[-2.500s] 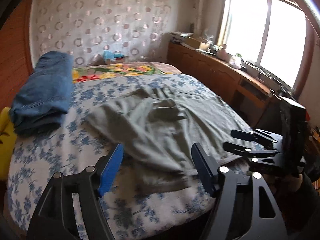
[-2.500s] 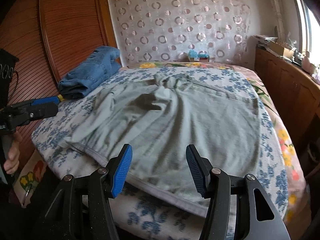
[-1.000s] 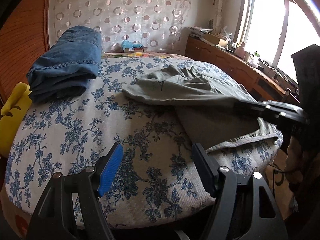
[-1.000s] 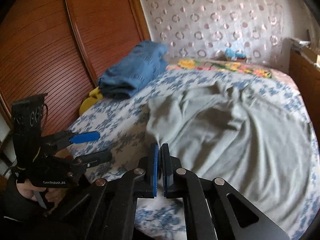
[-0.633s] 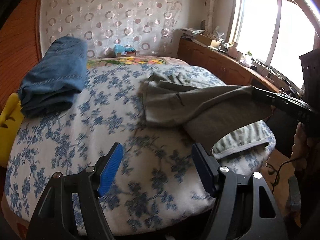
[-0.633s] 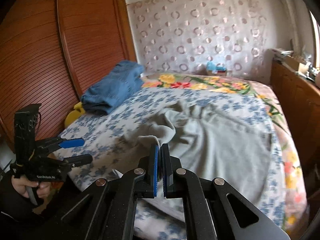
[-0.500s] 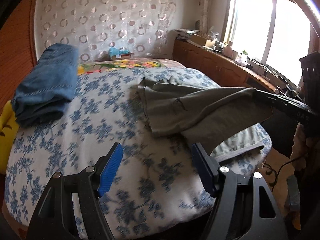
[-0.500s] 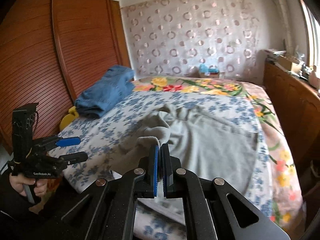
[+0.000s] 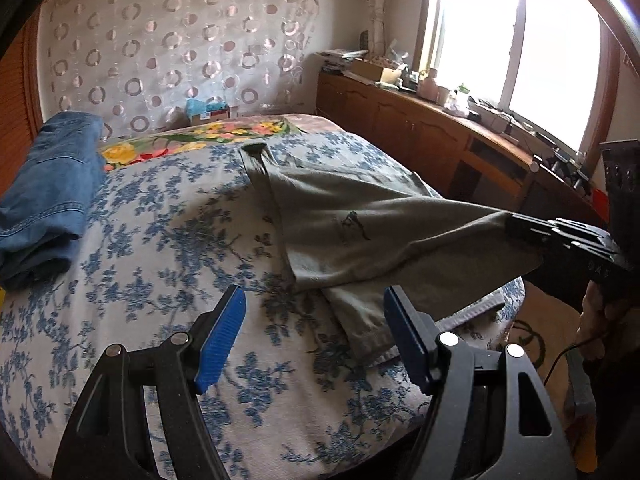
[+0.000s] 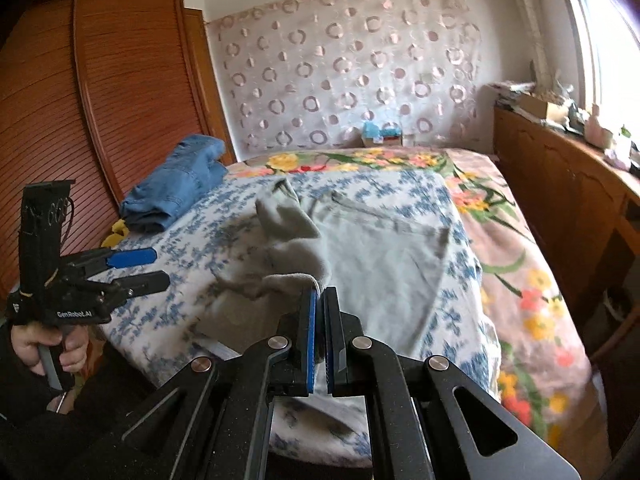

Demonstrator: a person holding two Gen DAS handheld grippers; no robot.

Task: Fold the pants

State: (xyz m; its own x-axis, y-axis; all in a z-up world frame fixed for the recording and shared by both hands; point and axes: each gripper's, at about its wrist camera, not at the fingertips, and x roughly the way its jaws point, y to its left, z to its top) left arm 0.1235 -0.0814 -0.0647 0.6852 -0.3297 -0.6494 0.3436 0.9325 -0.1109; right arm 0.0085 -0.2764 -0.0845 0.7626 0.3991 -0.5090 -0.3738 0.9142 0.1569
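Note:
Grey-green pants lie on the right half of the blue-flowered bed; they also show in the right wrist view. My right gripper is shut on an edge of the pants and holds it lifted above the bed, folded over the lower layer. It shows at the right of the left wrist view. My left gripper is open and empty over the near edge of the bed, left of the pants. It also shows in the right wrist view.
A folded pile of blue jeans lies at the bed's left side. A wooden sideboard with clutter runs along the right under the window. A wooden wardrobe stands at the left.
My right gripper shut on the pants edge and has carried it up and to the right, folding the cloth over. My left gripper stays open and has shifted little.

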